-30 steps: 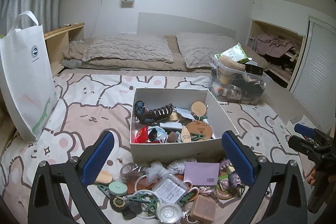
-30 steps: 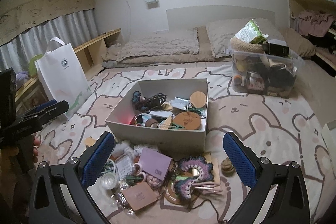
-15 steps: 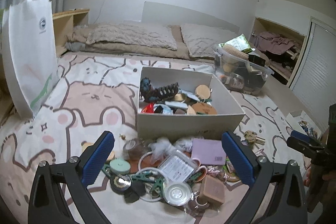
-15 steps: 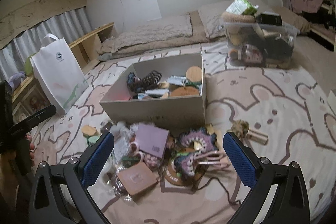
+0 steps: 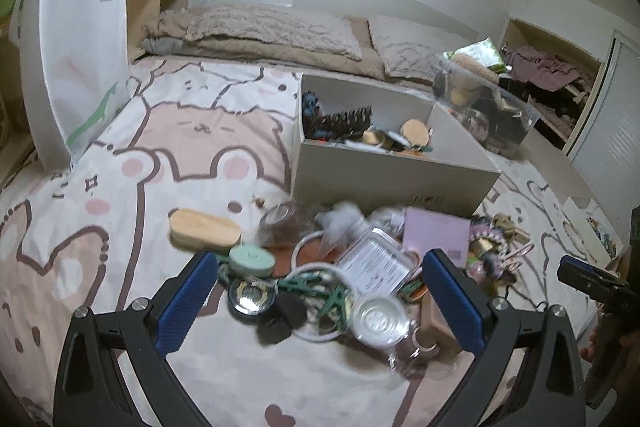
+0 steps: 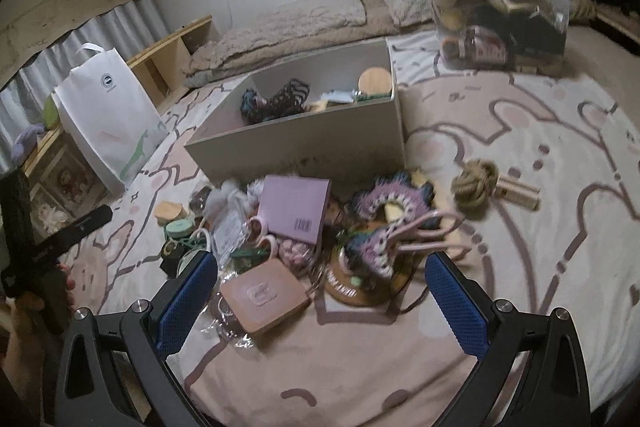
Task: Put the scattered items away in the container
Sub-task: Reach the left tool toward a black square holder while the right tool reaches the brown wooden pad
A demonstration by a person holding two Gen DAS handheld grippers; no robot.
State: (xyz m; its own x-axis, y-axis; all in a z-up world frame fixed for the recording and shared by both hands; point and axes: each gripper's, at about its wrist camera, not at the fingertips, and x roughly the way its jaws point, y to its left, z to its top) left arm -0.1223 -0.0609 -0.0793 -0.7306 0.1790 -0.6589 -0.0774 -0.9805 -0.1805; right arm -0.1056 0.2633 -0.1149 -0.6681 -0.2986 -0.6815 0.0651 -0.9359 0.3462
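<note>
An open white box (image 5: 394,177) (image 6: 300,143) sits on the bed and holds several small items. A pile of scattered items lies in front of it: a lilac card (image 6: 294,209) (image 5: 436,233), a brown soap bar (image 6: 264,297), a crocheted piece (image 6: 390,223), a rope knot (image 6: 476,187), a wooden oval (image 5: 204,229), a mint disc (image 5: 252,259), a clear round lid (image 5: 378,319). My left gripper (image 5: 320,303) is open and empty over the pile's left part. My right gripper (image 6: 320,301) is open and empty over the soap bar and crochet.
A white tote bag (image 5: 76,39) (image 6: 108,119) stands at the left. A clear bin (image 6: 500,31) (image 5: 484,115) full of things stands behind the box on the right. Pillows (image 5: 272,31) lie at the back. The bed cover (image 6: 520,131) has a bear print.
Both grippers have come down and forward toward the pile, which now looks larger and closer. Both stay open.
</note>
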